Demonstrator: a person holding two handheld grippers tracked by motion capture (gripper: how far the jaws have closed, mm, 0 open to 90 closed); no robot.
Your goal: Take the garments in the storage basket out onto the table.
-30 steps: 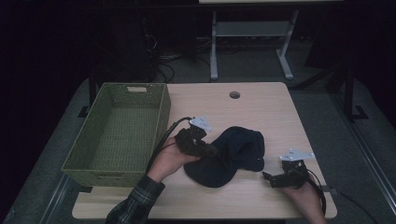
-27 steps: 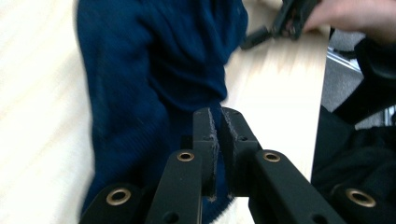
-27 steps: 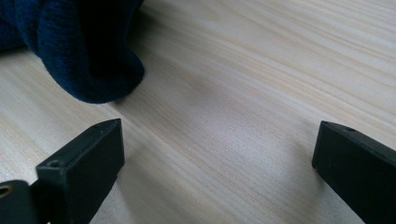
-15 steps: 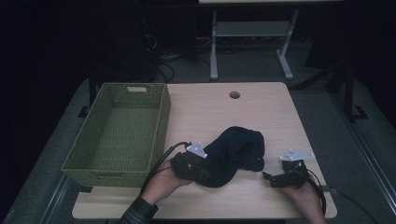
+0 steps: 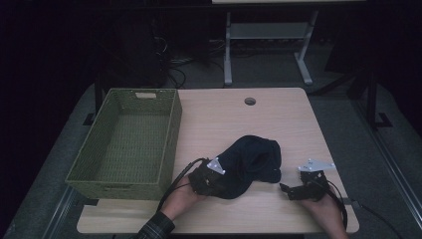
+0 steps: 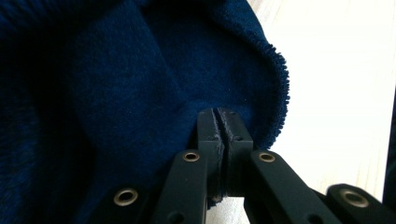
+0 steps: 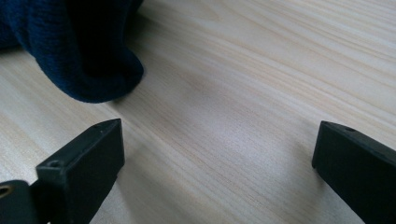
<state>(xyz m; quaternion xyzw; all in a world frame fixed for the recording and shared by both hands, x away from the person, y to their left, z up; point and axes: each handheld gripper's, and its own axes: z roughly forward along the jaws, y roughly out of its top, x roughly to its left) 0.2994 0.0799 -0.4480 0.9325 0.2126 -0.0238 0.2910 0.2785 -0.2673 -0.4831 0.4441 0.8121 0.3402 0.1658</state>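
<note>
A dark navy fleece cloth (image 5: 251, 164) lies bunched on the wooden table (image 5: 249, 124), near its front edge. My left gripper (image 5: 219, 175) sits at the cloth's front left; in the left gripper view its jaws are pressed together on a fold of the blue cloth (image 6: 140, 84), with the gripper (image 6: 223, 135) shut. My right gripper (image 5: 284, 188) rests low on the table just right of the cloth, open. In the right gripper view its two fingers (image 7: 81, 158) stand wide apart over bare wood, with a rounded edge of the cloth (image 7: 88, 60) ahead at the left.
A green woven basket (image 5: 171, 134), with nothing in it, stands on the left side of the table. A round cable hole (image 5: 250, 101) is near the far edge. Behind the table are a metal stand (image 5: 228, 55) and cables on the dark floor.
My left gripper has pulled back toward the front edge with the cloth's fold in it, dragging the cloth that way. The right gripper has stayed where it was.
</note>
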